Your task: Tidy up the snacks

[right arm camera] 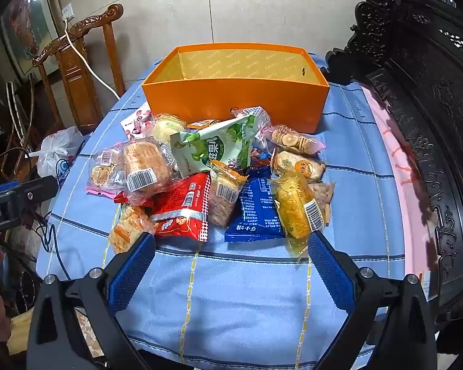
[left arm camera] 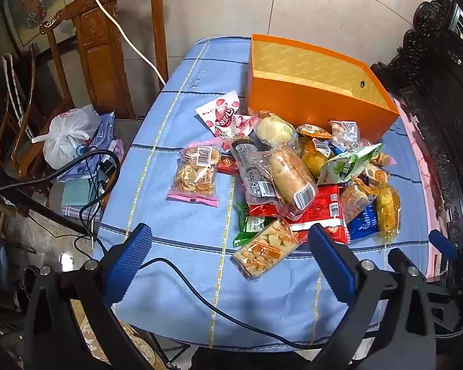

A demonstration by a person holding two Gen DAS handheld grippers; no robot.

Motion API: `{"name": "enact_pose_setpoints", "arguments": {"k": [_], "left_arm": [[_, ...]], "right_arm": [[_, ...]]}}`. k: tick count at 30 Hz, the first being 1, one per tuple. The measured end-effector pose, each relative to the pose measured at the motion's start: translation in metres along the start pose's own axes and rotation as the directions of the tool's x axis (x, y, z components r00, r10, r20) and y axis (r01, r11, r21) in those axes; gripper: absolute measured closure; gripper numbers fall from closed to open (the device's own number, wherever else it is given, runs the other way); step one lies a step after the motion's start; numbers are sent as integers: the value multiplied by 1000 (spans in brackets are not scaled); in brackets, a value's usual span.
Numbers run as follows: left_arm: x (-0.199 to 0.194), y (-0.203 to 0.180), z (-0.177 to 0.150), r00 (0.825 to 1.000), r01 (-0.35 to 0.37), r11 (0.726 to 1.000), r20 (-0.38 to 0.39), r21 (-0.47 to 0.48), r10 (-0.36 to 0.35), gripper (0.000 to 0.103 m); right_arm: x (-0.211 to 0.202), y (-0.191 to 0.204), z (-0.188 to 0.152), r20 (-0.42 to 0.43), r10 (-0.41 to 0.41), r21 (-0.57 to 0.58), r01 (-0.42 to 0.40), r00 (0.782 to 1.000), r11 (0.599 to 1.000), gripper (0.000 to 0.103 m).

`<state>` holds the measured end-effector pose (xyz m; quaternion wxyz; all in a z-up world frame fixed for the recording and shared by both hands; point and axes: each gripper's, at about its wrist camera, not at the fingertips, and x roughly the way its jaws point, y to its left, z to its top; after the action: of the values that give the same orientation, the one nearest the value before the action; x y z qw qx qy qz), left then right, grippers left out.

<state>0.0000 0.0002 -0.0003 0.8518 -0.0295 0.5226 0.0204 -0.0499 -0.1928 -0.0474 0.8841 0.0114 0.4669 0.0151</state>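
A pile of wrapped snacks (left arm camera: 296, 178) lies on the blue checked tablecloth (left arm camera: 182, 222), in front of an open orange box (left arm camera: 311, 104) that looks empty. The pile (right arm camera: 219, 178) and the box (right arm camera: 237, 98) also show in the right wrist view. A clear cracker pack (left arm camera: 265, 248) lies nearest my left gripper (left arm camera: 231, 265), which is open and empty above the cloth. My right gripper (right arm camera: 231, 265) is open and empty, just short of a red packet (right arm camera: 182, 209), a blue packet (right arm camera: 256, 212) and a yellow cake pack (right arm camera: 296, 206).
A carved wooden chair (left arm camera: 98, 46) stands at the table's left, with a white plastic bag (left arm camera: 68, 135) and cables below it. Dark carved furniture (right arm camera: 423, 108) lines the right side. A black cable (left arm camera: 200, 296) crosses the cloth near me.
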Motion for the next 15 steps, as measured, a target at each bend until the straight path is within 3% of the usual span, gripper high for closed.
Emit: {"name": "enact_pose_setpoints", "arguments": {"k": [5, 15], "left_arm": [[2, 0, 2, 999, 7, 1000, -32, 8, -6, 4], [-1, -6, -5, 1000, 8, 1000, -16, 8, -8, 4]], "right_arm": [[-2, -1, 1, 6, 13, 11, -13, 1000, 1000, 4], [-4, -2, 1, 14, 2, 1, -2, 1000, 1000, 4]]}}
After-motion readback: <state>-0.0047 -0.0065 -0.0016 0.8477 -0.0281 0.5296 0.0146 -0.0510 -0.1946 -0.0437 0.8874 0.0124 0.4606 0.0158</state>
